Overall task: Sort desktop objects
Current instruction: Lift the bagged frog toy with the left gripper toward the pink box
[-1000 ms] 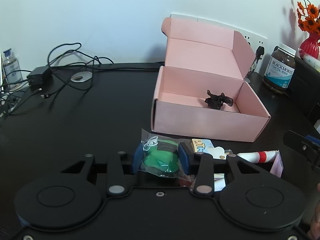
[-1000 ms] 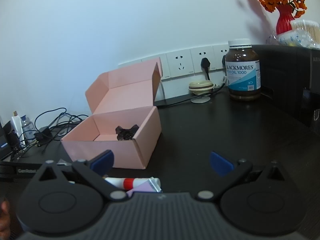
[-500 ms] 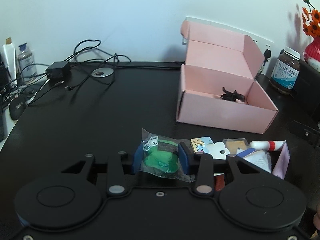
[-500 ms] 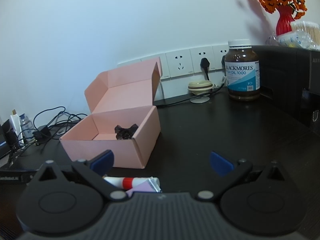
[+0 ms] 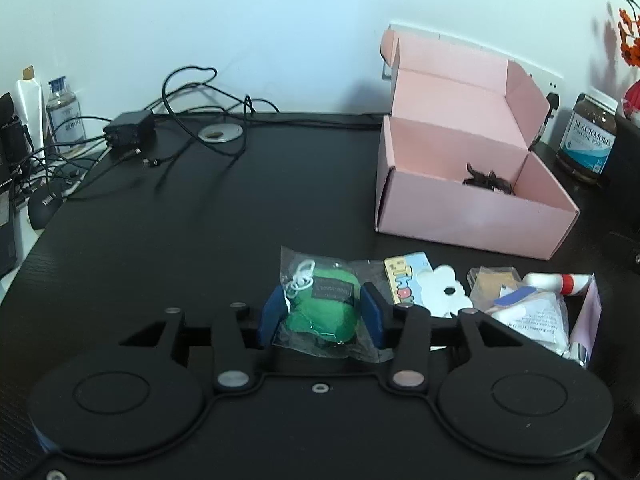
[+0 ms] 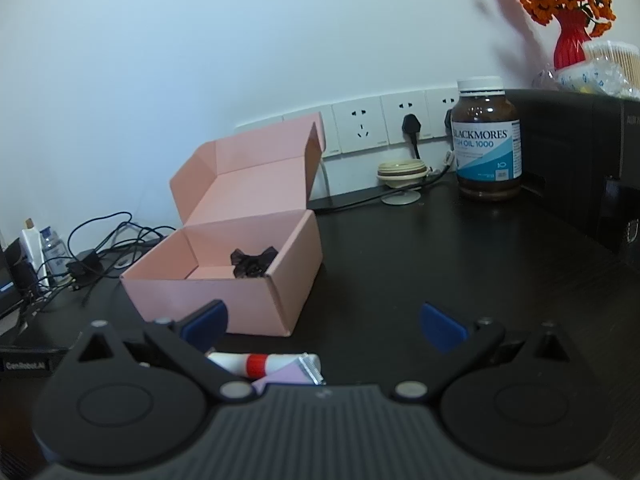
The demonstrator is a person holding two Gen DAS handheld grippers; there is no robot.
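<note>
My left gripper (image 5: pixel 320 316) is clamped on the green bagged toy (image 5: pixel 322 306); the pink box (image 5: pixel 472 216) sits ahead, right of its fingers. My right gripper (image 6: pixel 322 326) gapes wide, holding nothing, the white tube (image 6: pixel 264 362) just beneath.

A: What stands ahead of the left gripper (image 5: pixel 320 316)?

B: Bare black desk (image 5: pixel 200 220) straight ahead and to its left, up to the tangle of cables (image 5: pixel 188 120) and the adapter (image 5: pixel 128 130) by the wall. Ahead to its right the open pink box (image 5: pixel 472 216) blocks the way, and just beside it on the right lies a clutter of small packets (image 5: pixel 520 304).

A: And the right gripper (image 6: pixel 322 322)?

B: The box (image 6: pixel 224 292) sits ahead to its left, a tube (image 6: pixel 264 362) just under its left finger. Ahead and right the desk is bare up to the brown bottle (image 6: pixel 486 140) and a dark cabinet (image 6: pixel 580 160).
</note>
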